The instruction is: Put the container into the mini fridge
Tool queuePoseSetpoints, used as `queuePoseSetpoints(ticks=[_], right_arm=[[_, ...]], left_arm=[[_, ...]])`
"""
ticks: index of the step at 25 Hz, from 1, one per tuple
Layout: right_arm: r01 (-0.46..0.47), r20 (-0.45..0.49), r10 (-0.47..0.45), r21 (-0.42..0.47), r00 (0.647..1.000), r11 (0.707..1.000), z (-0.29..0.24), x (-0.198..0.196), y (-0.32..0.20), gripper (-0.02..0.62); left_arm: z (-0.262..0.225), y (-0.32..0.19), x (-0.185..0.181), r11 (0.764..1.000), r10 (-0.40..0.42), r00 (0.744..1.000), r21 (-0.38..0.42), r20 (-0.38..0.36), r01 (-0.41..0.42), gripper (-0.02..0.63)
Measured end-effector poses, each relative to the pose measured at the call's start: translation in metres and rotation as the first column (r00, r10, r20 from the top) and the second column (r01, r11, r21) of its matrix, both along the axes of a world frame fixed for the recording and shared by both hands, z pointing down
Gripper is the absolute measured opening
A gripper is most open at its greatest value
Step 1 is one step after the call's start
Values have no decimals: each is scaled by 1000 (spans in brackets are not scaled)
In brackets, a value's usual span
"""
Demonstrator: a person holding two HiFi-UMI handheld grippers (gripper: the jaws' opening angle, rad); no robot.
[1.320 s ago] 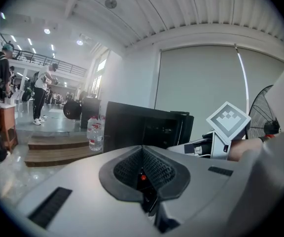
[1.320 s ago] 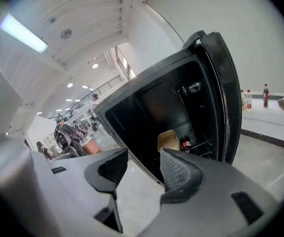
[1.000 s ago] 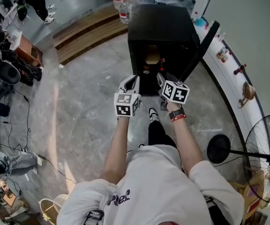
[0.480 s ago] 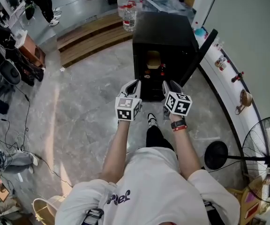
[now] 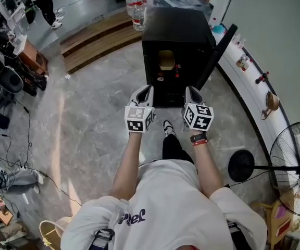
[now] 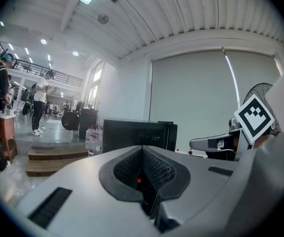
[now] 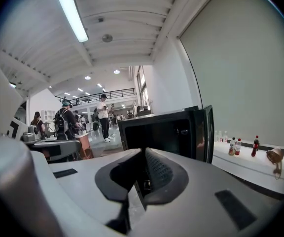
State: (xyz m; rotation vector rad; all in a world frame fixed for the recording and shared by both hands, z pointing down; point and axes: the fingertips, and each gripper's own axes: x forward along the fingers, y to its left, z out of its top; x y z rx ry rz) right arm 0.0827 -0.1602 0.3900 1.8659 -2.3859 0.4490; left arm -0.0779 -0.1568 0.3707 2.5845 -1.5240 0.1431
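- Both grippers have backed away from the fridge mouth since the earlier frame. The left gripper (image 5: 145, 90) and right gripper (image 5: 191, 92) now hang side by side, just clear of the opening.
- Right jaws have just been closing. In the right gripper view the pads are pinched together with nothing between them.
- Left jaws are also clenched on nothing, pads meeting in the left gripper view.
- A tan container (image 5: 166, 60) sits inside the mini fridge (image 5: 178, 27) on the upper shelf. Neither gripper is touching it, so placement looks done.
- Risk: the door (image 5: 216, 52) is wide open, swung out to the right. If it gets shut, both pinched-together jaws can only push it, and a glancing push could slip off the edge.
- Risk: can't tell how deep the container sits. If it overhangs the shelf front, a closing door would knock or tip it.
- Risk: small red items (image 5: 177, 70) sit just beside and below the container. Any re-entry to nudge it could topple them.
- Risk: the door's outer edge is near the white ledge (image 5: 249, 87), which holds small bottles (image 5: 240, 61). A hard bump or over-swing might shake them off.
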Motion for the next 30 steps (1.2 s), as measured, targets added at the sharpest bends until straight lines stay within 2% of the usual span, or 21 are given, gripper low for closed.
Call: queuePoseSetpoints(ticks=[3,10,15,22,24,26,30], right_arm=[[-10,8,10,-1,1000,1000,2,11,3,15],[-37,15,37,7,999,999,2,23,2,14],[-19,2,19,27,1000,999,-1,17,2,14],[16,6,-16,-1,1000,1000,5,12,-6,12],[50,19,-50,-20,999,999,5,10,-10,12],[120,-9,-121,-47,993,992,5,-1,-11,12],[313,-71,-321,-106,945,944,7,-25,4,14]], left_arm=[[2,2,4,1000,-5,1000,14,2,5,20],[4,0,5,1000,-5,1000,15,4,4,20],[6,-2,4,1000,-11,1000,11,-11,11,20],[11,-10,7,1000,-1,999,-10,-33,1,20],[10,-7,11,1000,23,999,-18,-34,-23,20],[13,2,8,998,51,998,-36,-27,-52,20],[44,25,-9,991,69,997,-111,-29,-72,20]])
